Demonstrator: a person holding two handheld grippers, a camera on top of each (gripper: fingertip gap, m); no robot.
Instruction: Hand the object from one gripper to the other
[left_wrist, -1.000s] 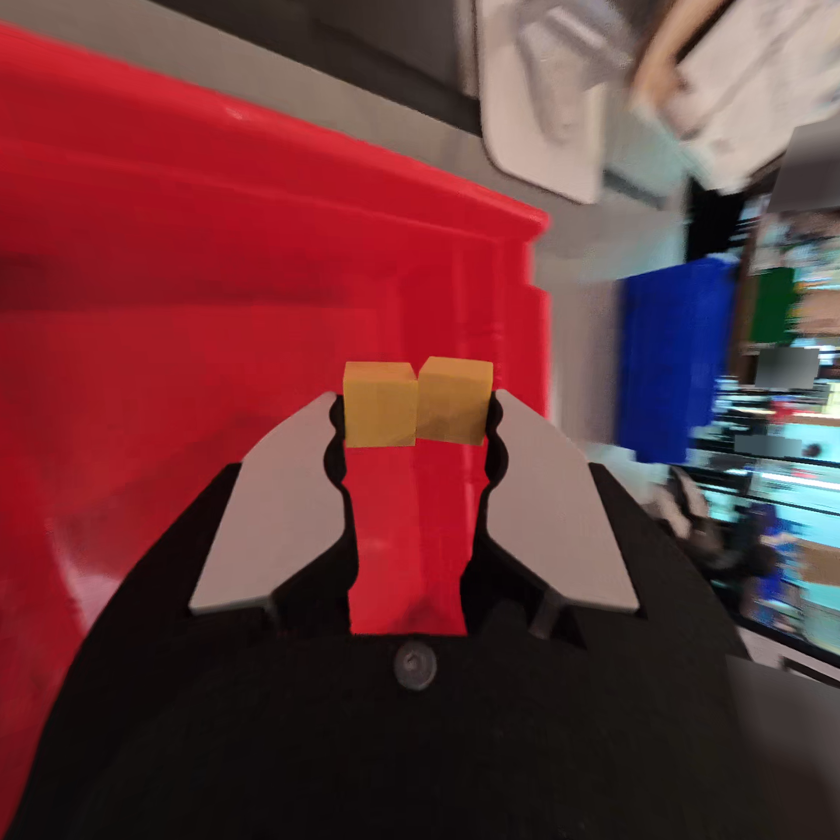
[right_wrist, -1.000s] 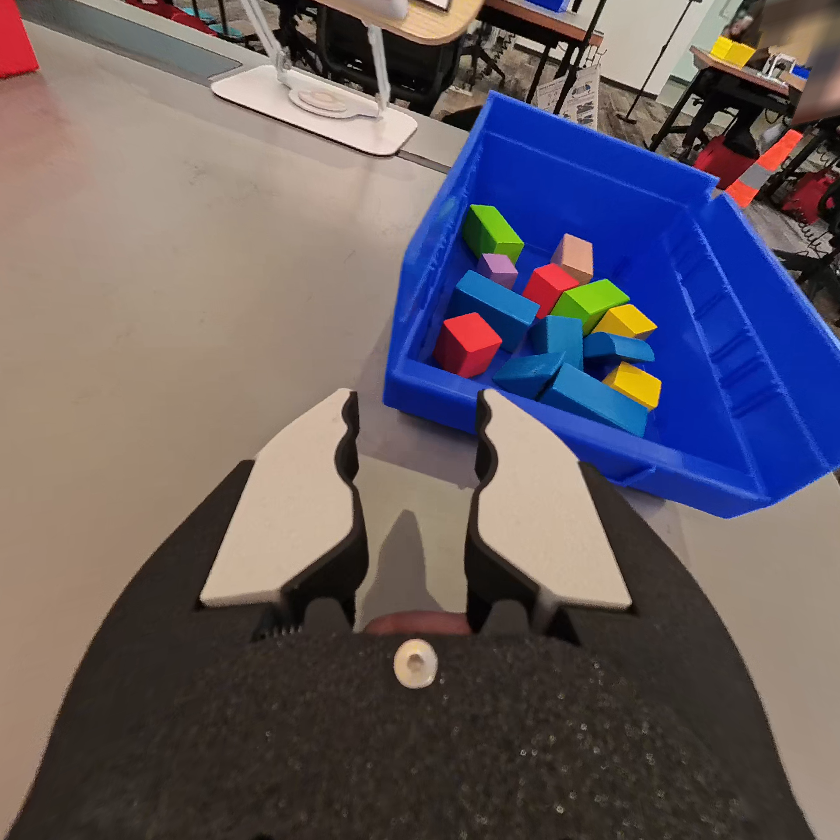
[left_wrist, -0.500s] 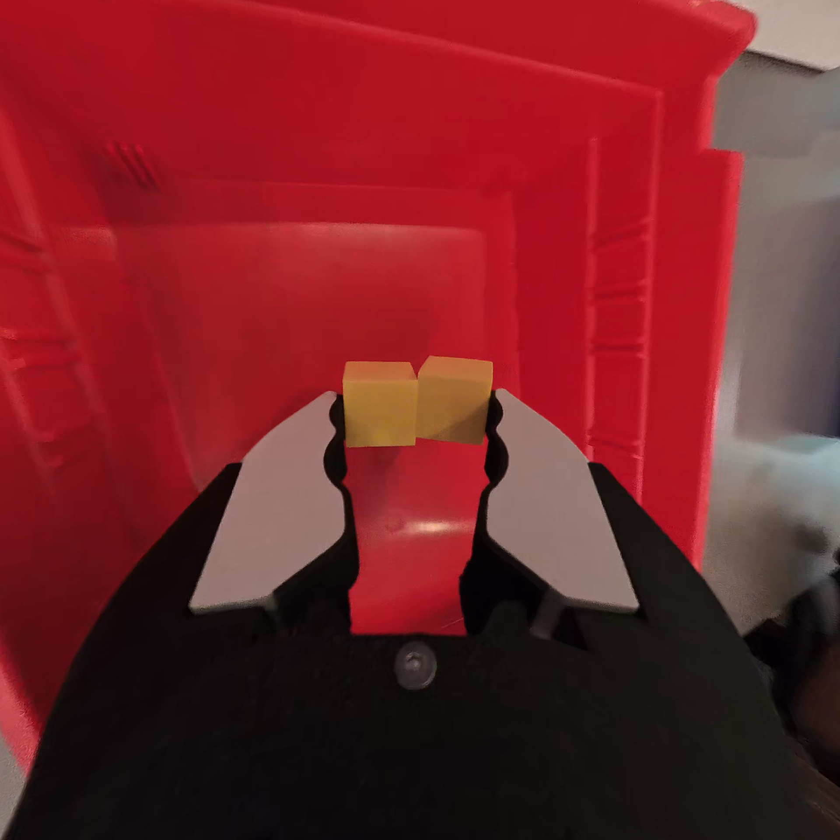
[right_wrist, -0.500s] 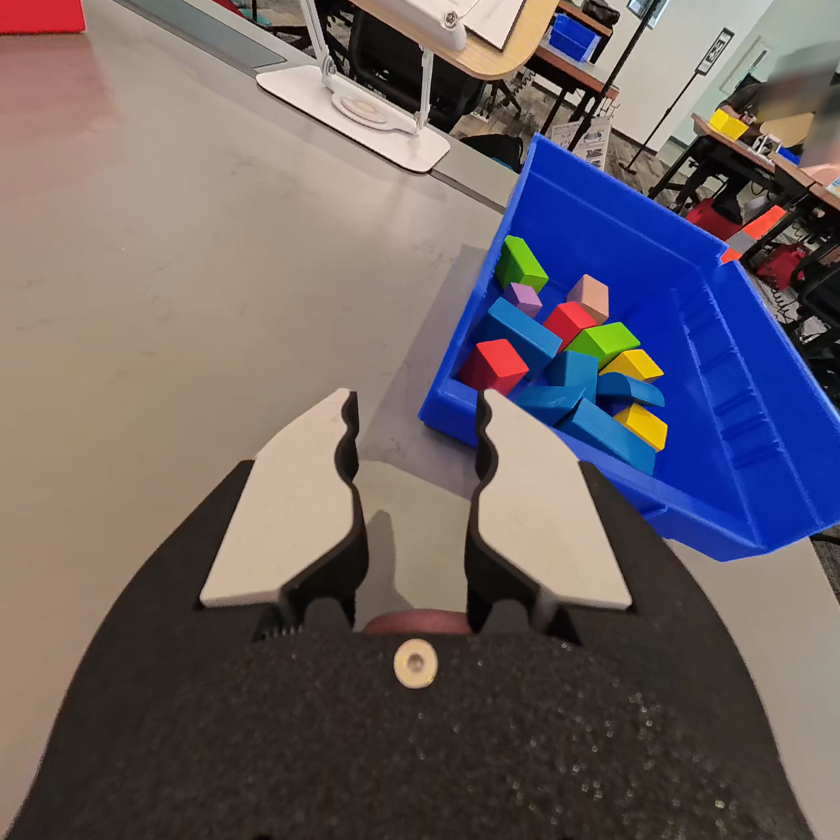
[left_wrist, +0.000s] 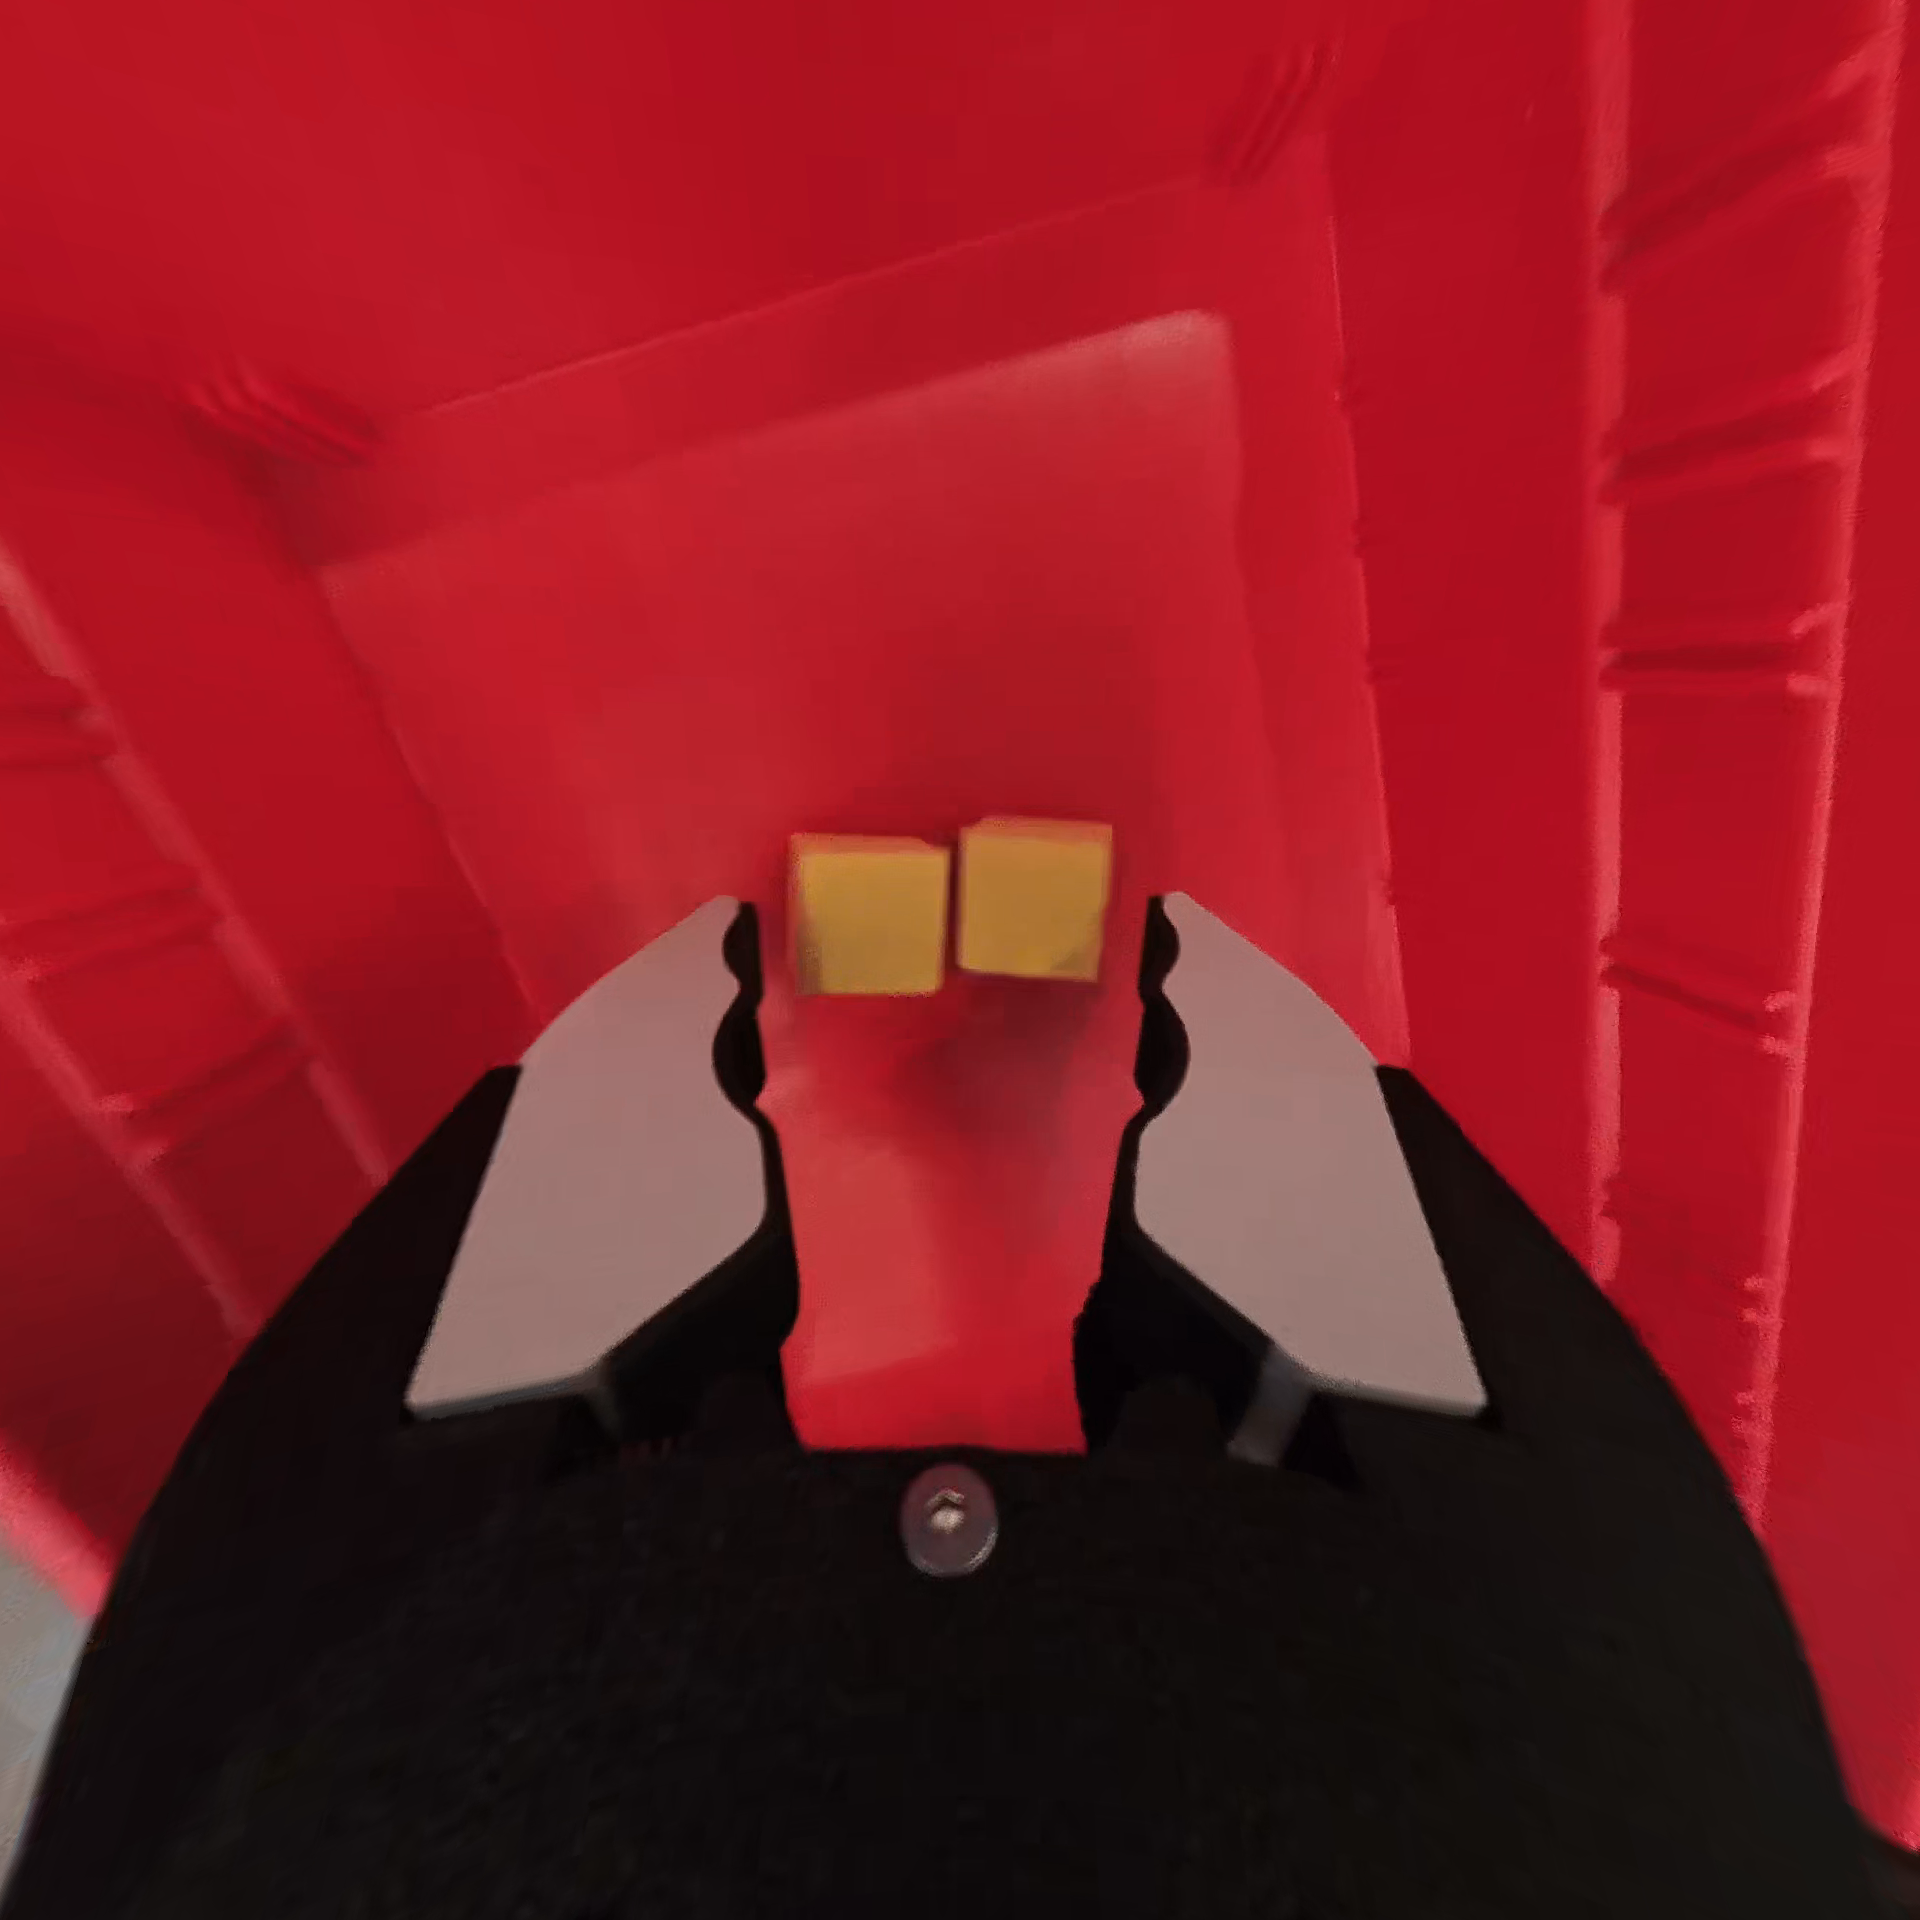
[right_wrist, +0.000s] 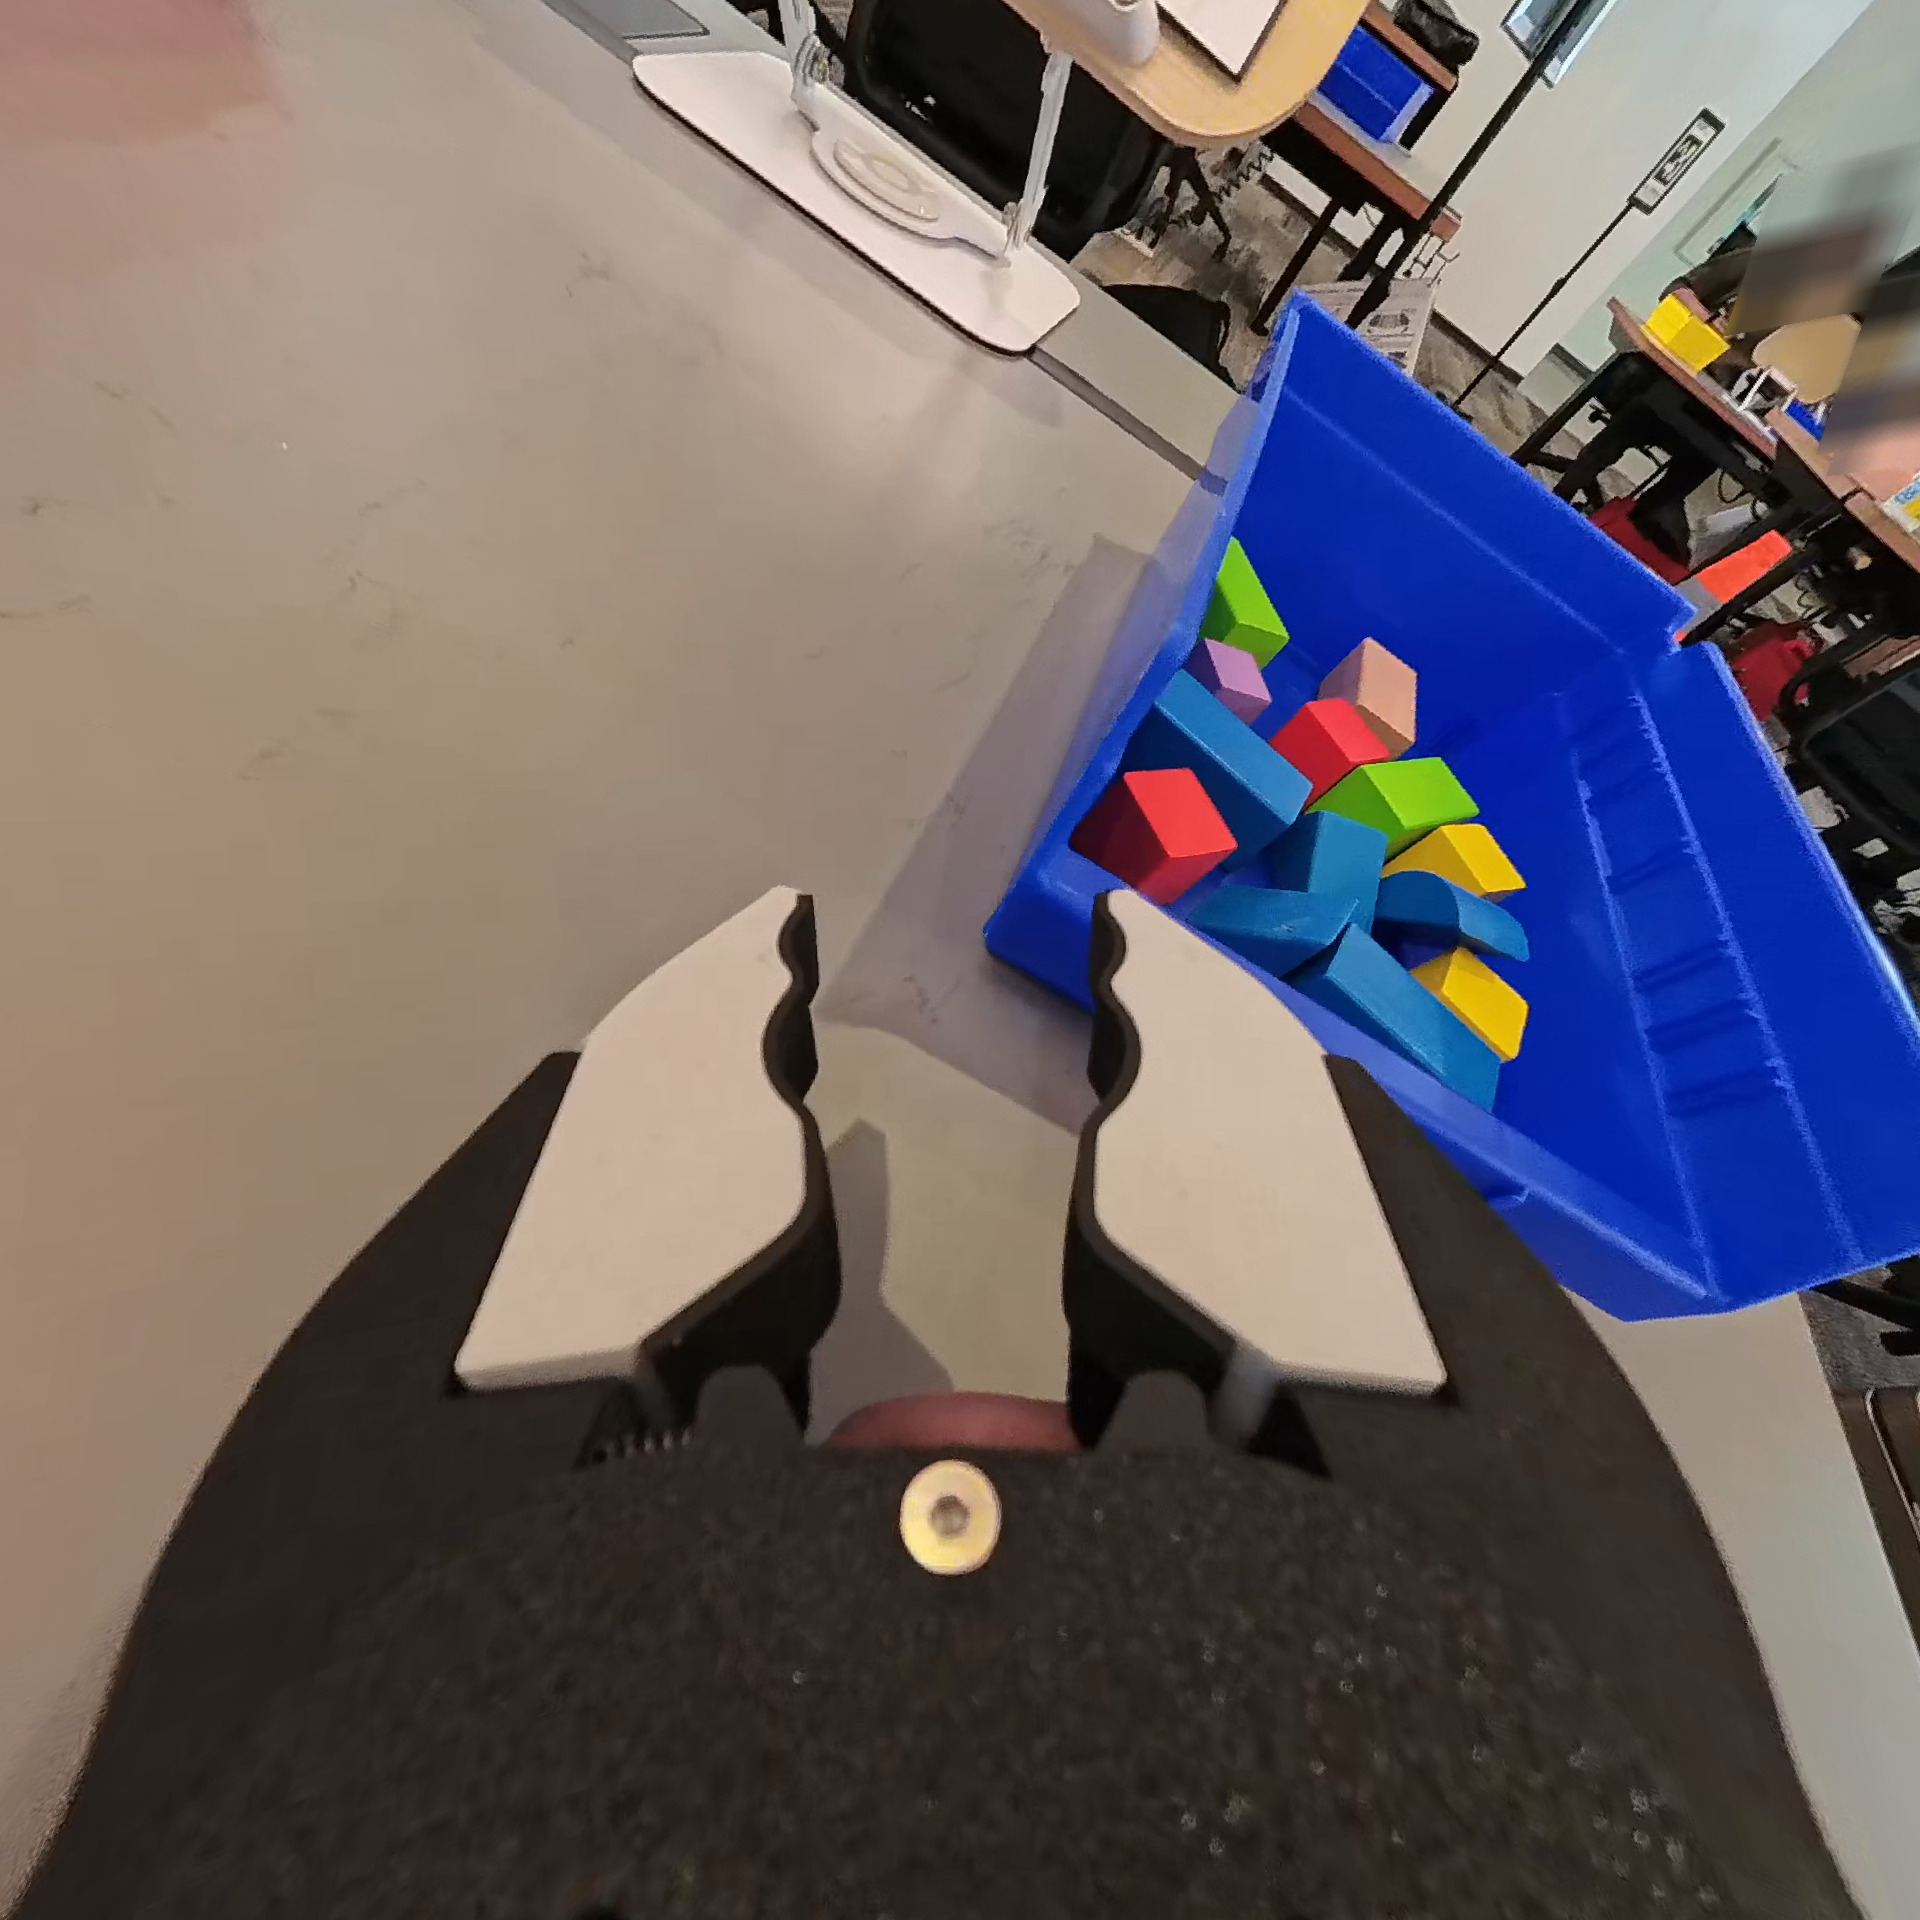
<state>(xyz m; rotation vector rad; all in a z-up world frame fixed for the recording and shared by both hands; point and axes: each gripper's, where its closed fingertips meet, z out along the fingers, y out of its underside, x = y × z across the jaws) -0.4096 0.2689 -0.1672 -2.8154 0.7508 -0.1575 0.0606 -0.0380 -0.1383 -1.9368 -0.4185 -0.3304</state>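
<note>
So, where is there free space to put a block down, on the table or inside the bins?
The grey tabletop is bare between the white stand base and the blue plastic bin. That bin's near half is crowded with coloured wooden blocks; its far half is free. The red plastic bin holds only two yellow cubes, bare floor around them.

I've spread the left gripper (left_wrist: 951, 935) | two yellow blocks (left_wrist: 871, 914) now loose over the red bin (left_wrist: 1039, 520) | right gripper (right_wrist: 951, 935) has swung, blue bin (right_wrist: 1766, 1091) shifted right
</note>
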